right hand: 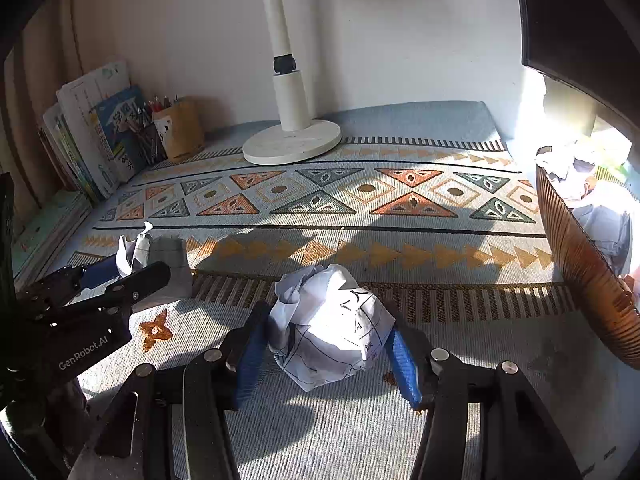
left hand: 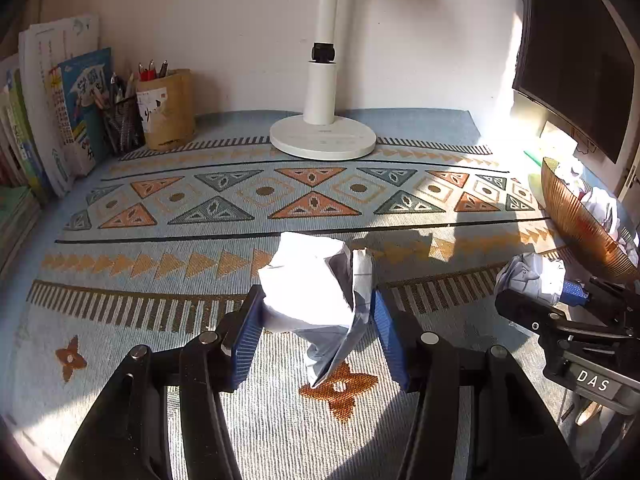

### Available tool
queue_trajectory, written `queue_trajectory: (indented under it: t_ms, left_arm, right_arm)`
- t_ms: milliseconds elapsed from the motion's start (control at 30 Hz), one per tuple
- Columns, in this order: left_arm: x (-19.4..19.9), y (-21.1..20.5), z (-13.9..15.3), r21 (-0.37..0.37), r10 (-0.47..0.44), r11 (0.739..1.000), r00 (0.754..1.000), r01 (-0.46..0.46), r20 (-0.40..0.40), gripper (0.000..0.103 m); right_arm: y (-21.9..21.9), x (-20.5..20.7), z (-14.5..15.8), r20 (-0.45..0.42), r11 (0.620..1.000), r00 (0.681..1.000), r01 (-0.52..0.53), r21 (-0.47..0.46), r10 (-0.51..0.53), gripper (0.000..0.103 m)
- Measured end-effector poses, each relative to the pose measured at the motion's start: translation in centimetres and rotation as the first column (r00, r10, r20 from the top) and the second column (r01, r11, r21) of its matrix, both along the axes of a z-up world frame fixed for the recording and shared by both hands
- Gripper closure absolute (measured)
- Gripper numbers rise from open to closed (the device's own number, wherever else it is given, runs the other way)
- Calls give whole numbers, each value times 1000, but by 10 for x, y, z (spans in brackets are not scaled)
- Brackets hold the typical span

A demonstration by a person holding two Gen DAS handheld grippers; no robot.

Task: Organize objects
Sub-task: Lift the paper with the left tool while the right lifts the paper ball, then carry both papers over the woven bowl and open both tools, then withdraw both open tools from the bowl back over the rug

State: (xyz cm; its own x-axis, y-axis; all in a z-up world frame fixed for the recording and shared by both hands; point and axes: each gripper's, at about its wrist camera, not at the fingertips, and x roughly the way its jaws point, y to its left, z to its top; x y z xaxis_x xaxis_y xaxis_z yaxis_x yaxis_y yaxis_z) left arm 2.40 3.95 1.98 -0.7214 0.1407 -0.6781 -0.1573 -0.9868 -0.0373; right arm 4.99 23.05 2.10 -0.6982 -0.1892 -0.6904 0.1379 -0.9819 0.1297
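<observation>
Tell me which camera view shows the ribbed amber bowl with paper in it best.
The right wrist view: the ribbed amber bowl appears large there, with its outer wall, rim and crumpled white papers inside. The left wrist view shows the bowl smaller, at the right edge.

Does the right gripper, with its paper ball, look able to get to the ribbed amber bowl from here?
Probably yes: the right gripper holds its crumpled paper, and only bare patterned mat lies between it and the bowl.

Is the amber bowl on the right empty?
No. The amber bowl already holds several crumpled paper balls, visible above its ribbed rim in both wrist views.
</observation>
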Motion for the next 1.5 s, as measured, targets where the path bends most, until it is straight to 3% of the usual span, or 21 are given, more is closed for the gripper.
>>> queue_trajectory:
  t_ms: [67,167,233,333,400,500,567,700,733,767,833,933,1100,1300,1400,1467,1500]
  left_arm:
    - [3,9,5,-23,-21,1000,1000,21,-10,52]
    - [2,34,32,35,-111,993,994,112,-25,52]
    - [-1,63,62,54,-188,980,979,192,-79,52]
    - [-14,121,102,94,-323,937,936,337,-138,52]
    - [-29,160,118,139,-409,892,900,429,-151,52]
    - [-61,215,120,188,-486,843,863,504,-135,52]
    - [-80,245,116,219,-531,811,840,542,-112,52]
    - [-104,296,107,250,-588,769,804,588,-85,51]
    - [-110,306,104,265,-596,760,799,593,-77,44]
    - [-116,315,101,273,-599,758,798,592,-67,36]
    - [-122,327,96,271,-602,759,797,592,-55,27]
    - [-117,328,96,232,-600,770,798,594,-55,27]
    - [-94,283,117,218,-578,779,808,588,-112,27]
    - [-46,177,153,191,-453,852,869,488,-200,19]
    - [-16,116,164,176,-359,899,904,401,-231,17]
    - [3,77,165,165,-282,931,927,327,-246,0]
    - [12,58,164,157,-243,944,933,290,-264,1]
  right_arm:
    - [13,12,17,-22,998,1000,1,-56,-3,49]
    - [47,32,67,-137,996,987,78,-46,-84,48]
    - [83,39,102,-211,982,959,182,-45,-188,48]
    - [150,37,132,-247,923,890,380,-60,-382,47]
    - [196,28,136,-213,865,840,496,-74,-500,47]
    - [252,12,132,-139,809,797,574,-128,-588,47]
    - [275,0,127,-113,772,764,627,-104,-635,47]
    - [301,-25,118,-71,746,742,660,-92,-666,40]
    - [305,-31,115,-58,740,738,668,-83,-673,32]
    - [307,-35,113,-51,742,740,666,-81,-670,32]
    - [308,-35,112,-49,751,750,657,-68,-660,32]
    - [297,-26,115,-78,762,758,645,-55,-647,32]
    - [253,-8,128,-130,821,810,568,-63,-571,32]
    - [156,16,156,-211,920,895,382,-88,-392,32]
    - [99,20,155,-222,960,934,266,-88,-279,32]
    - [63,20,147,-225,975,949,209,-76,-221,32]
    - [46,17,139,-216,980,956,190,-62,-199,31]
